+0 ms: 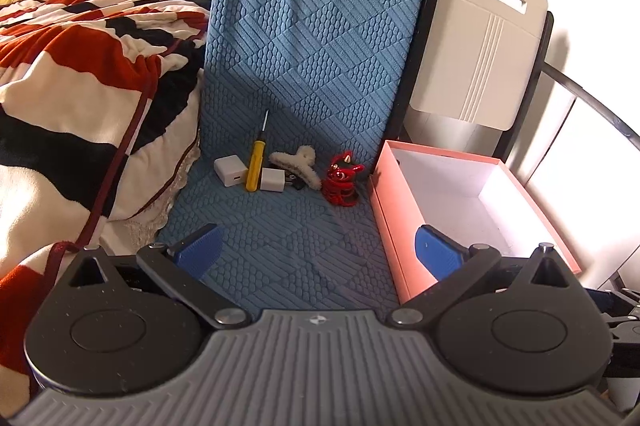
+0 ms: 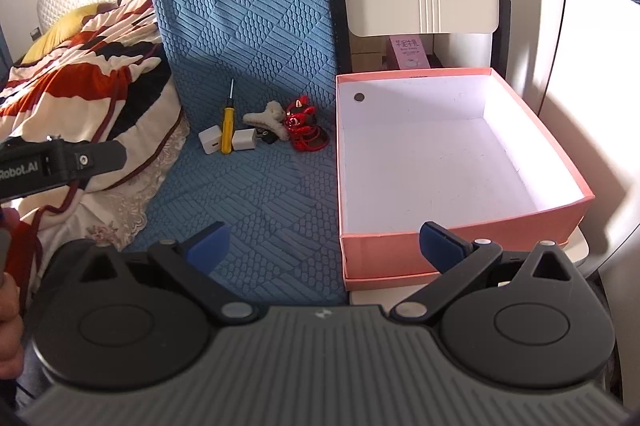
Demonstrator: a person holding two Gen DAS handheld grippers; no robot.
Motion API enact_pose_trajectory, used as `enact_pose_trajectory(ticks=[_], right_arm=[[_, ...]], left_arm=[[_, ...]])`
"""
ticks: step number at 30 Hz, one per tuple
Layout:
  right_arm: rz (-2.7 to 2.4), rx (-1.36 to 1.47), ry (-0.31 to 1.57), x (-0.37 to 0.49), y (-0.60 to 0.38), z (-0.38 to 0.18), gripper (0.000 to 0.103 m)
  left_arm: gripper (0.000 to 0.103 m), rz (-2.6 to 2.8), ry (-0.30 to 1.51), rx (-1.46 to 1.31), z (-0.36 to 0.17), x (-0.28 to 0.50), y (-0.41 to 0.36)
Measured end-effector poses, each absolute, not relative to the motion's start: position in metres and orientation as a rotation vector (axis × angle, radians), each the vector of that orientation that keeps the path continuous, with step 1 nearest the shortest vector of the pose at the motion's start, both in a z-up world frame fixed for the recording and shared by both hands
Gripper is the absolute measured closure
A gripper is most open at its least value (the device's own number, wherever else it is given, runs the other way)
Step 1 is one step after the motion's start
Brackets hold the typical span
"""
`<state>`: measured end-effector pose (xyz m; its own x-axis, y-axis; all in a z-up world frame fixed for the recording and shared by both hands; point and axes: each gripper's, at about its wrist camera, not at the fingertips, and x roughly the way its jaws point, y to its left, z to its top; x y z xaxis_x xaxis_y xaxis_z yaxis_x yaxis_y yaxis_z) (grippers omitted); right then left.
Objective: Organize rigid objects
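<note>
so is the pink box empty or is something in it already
Empty. The pink box shows only its bare white floor, and the screwdriver and other bits lie outside on the blue cushion.

Both wrist cams look forward and down over the blue chair seat [image 1: 280, 226]; both catch the pink box [image 2: 460, 250], right view closer.

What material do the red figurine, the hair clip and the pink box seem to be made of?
Red figurine: probably glazed ceramic or hard plastic, since it shines with bright highlights.
Hair clip: covered in cream plush, since its surface looks fuzzy.
Pink box: probably matte cardboard, with thin flat walls and a white inside.
</note>
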<state>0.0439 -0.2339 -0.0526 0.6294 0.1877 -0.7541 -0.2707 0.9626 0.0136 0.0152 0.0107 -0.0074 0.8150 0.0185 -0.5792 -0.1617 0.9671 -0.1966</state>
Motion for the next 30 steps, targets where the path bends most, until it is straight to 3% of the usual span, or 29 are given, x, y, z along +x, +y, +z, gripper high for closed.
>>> enact_pose_trajectory(ticks=[30], right_arm=[[0.315, -0.095, 0.836, 0.055, -0.23, -0.071, 0.0]], left_arm=[[0.0, 0.095, 0.662, -0.23, -0.03, 0.029, 0.014]])
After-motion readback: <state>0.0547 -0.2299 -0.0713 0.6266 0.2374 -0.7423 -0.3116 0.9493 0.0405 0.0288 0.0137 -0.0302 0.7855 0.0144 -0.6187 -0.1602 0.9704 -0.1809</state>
